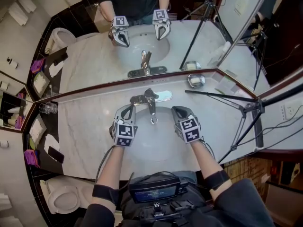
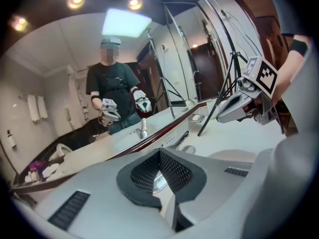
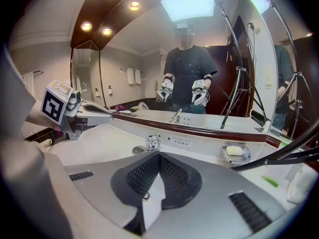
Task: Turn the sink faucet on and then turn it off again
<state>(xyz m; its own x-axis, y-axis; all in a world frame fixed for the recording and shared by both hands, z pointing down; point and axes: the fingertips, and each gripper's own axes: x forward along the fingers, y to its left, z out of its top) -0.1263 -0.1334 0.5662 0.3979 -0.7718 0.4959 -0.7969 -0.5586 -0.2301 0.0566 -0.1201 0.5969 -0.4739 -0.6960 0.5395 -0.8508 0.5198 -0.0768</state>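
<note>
Our left claw (image 2: 160,154) has its jaws pressed together on nothing, and our right claw (image 3: 158,158) is likewise closed and empty. In the head view both hover at centre frame over the sink (image 1: 158,134), flanking the faucet (image 1: 151,105) without touching it. We see no water running. With closed tips, a push on the lever (image 1: 150,94) could skid off the polished metal, or shove too far and splash.

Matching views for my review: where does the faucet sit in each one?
Head view: faucet, dead centre.
Left gripper view: faucet, slightly right of and below centre.
Right gripper view: faucet, just below centre.
Shared landmark: soap dish, to the faucet's right in every view.
</note>
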